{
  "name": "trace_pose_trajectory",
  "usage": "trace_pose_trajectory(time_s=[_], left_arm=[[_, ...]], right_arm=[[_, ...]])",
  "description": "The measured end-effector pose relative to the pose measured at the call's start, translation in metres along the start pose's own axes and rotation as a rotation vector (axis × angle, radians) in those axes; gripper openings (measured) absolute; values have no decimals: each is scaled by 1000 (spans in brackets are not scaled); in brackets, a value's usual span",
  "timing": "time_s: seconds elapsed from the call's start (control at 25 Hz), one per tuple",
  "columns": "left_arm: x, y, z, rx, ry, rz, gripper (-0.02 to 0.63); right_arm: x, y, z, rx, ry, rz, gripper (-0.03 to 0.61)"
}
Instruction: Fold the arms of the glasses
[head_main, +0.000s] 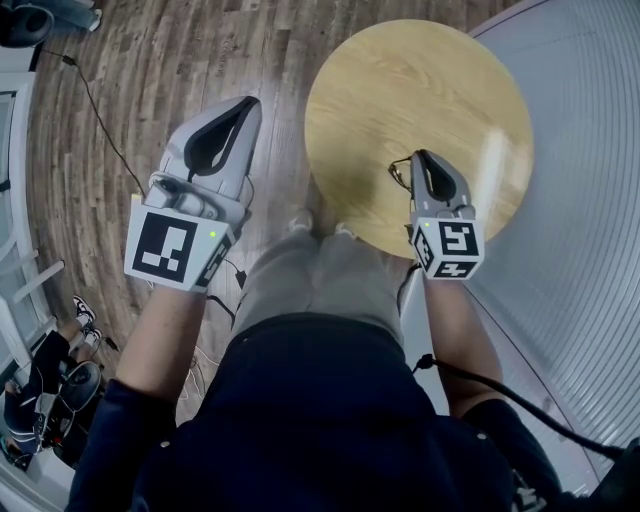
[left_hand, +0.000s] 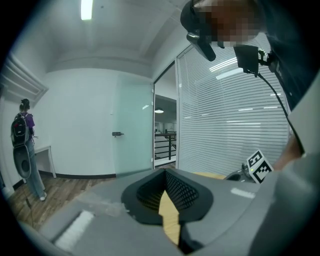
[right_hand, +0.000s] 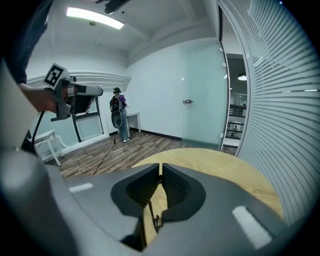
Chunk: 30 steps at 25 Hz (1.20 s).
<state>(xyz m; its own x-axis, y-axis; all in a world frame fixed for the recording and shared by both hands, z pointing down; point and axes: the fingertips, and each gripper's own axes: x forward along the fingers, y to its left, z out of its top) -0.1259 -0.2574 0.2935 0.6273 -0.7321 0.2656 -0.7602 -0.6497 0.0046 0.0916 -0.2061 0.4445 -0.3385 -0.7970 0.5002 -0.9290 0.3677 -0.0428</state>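
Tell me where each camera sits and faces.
Head view: on the head, facing down at the round light wooden table; forearms, left tool, right tool show.
Left gripper view: on left tool, facing a white wall; shut jaws show.
Right gripper view: on right tool, over the table; jaws pinch thin dark glasses.
Each gripper view shows the other tool.

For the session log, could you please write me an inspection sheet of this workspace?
Surface: round wooden table, top bare.
Job's things: glasses, thin arm pinched in the right claw over the table; fold state cannot be told.
Clutter: nothing seen.
Claws: left claw shut, empty, over the floor; right claw shut on the glasses.
Cables: black floor cable; arm cable by the right sleeve.
Surroundings: wood floor, slatted blinds, a person standing far off.
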Motion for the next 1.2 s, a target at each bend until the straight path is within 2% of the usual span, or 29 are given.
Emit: trace_pose_trajectory(time_s=[0.2, 0.6, 0.76, 1.2], left_arm=[[0, -6, -4, 4, 16, -5, 3], [3, -16, -1, 21, -6, -33, 3], [0, -17, -1, 20, 21, -18, 3], [1, -37, 6, 43, -14, -55, 3]], right_arm=[[-6, -2, -4, 3, -2, -9, 26], [-15, -9, -13, 15, -2, -37, 26], [-19, -9, -13, 20, -5, -43, 27], [-31, -15, -20, 24, 5, -52, 26]])
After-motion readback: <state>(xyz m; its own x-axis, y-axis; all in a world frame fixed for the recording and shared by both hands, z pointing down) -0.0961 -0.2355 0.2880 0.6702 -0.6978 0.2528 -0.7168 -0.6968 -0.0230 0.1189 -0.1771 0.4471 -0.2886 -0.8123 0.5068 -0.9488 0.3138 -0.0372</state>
